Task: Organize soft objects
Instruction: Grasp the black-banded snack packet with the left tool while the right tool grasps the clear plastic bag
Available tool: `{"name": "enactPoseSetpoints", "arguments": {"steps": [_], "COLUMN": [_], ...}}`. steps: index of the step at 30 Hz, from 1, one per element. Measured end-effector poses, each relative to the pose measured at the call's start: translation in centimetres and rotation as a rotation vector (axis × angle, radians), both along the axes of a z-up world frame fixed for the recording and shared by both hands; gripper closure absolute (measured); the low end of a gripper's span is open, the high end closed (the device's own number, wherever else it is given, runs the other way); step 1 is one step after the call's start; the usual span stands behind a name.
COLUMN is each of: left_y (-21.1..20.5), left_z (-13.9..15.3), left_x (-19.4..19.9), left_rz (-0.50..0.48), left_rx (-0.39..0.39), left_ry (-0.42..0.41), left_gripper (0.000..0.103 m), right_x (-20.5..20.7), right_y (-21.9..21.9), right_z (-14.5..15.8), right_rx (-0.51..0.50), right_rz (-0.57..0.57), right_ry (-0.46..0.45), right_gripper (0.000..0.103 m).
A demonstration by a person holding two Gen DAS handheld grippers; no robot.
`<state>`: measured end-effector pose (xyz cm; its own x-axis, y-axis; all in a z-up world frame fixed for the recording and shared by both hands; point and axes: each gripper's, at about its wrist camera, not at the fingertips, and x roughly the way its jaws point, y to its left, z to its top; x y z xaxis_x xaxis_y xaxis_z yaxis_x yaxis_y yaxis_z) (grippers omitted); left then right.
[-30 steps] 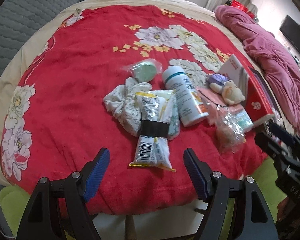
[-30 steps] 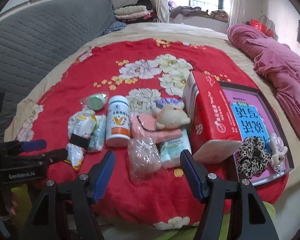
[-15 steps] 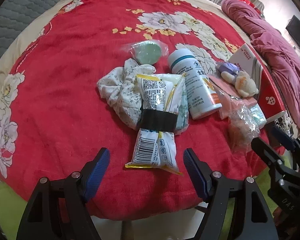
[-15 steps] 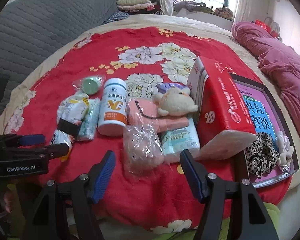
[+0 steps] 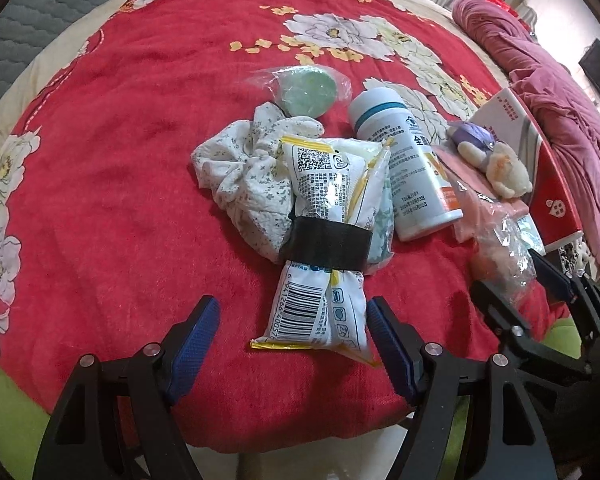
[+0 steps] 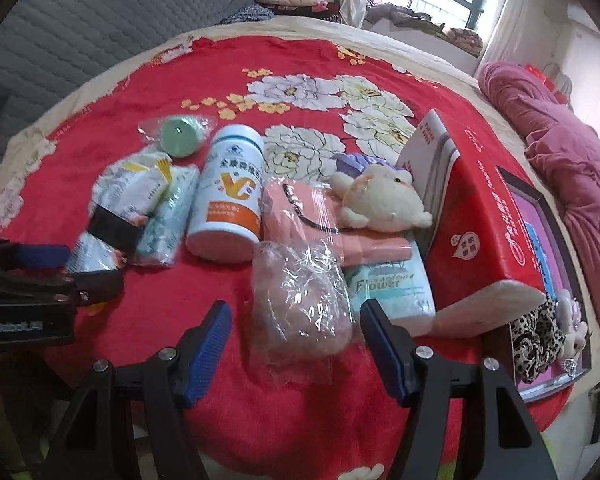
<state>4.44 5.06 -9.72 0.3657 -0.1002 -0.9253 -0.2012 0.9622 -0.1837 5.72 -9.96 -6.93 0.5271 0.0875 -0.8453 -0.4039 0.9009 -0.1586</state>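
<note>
My left gripper (image 5: pixel 292 336): jaws spread, nothing pinched; the near end of the pouch lies between my blue pads, apart from them as far as I can tell
My right gripper (image 6: pixel 296 342): jaws spread, pinching nothing; the clear bag sits between the pads, contact I cannot tell
Blanket (image 5: pixel 120 160): one, red with white flowers, everything lies on it
Pouch (image 5: pixel 324 240): one, white with yellow seams and a black band round its middle
Floral cloth (image 5: pixel 244 176): one, crumpled, just left of the pouch and touching it
Green disc (image 5: pixel 308 88): one, in a clear wrapper, beyond the cloth
Bottle (image 6: pixel 230 200): one, white, lying on its side, right of the pouch
Clear bag (image 6: pixel 300 304): one, crinkled, something pinkish inside
Pink pack (image 6: pixel 300 208): one, film-wrapped, beyond the clear bag
Plush toy (image 6: pixel 380 200): one, cream, resting on the pink pack
Tissue pack (image 6: pixel 392 288): one, pale, beside the clear bag
Red box (image 6: pixel 476 216): one, tilted, right of the toy
Leopard scrunchie (image 6: pixel 536 340): one, on a pink-faced tray at the far right
</note>
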Motion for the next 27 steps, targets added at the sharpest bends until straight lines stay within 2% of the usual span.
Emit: {"name": "enactPoseSetpoints", "arguments": {"steps": [5, 9, 12, 17, 18, 22, 27], "left_y": [0.0, -0.3, -0.4, -0.2, -0.3, -0.4, -0.6], "left_z": [-0.2, -0.3, -0.4, 0.5, 0.8, 1.7, 2.5], "left_x": [0.4, 0.5, 0.7, 0.3, 0.2, -0.1, -0.6], "left_rz": [0.002, 0.0, -0.001, 0.005, -0.002, -0.009, -0.011], "left_rx": [-0.015, -0.025, -0.029, -0.063, -0.066, -0.065, -0.075], "left_ry": [0.001, 0.0, -0.003, -0.034, -0.042, -0.058, -0.074], "left_gripper": [0.036, 0.047, 0.05, 0.055, 0.06, 0.06, 0.06], "right_x": [0.1, 0.2, 0.2, 0.0, -0.1, -0.6, -0.8], "right_y": [0.3, 0.4, 0.3, -0.5, -0.7, -1.1, -1.1], "right_z": [-0.7, -1.2, -1.2, -0.1, 0.3, 1.9, 2.6], "right_rx": [-0.041, -0.067, -0.057, 0.023, 0.048, 0.126, 0.165], "right_rz": [0.01, 0.018, 0.018, 0.013, 0.017, 0.033, 0.05], "right_ry": [-0.017, -0.029, -0.037, -0.043, -0.048, -0.076, -0.087], "right_gripper": [0.037, 0.043, 0.047, 0.048, 0.048, 0.048, 0.048]}}
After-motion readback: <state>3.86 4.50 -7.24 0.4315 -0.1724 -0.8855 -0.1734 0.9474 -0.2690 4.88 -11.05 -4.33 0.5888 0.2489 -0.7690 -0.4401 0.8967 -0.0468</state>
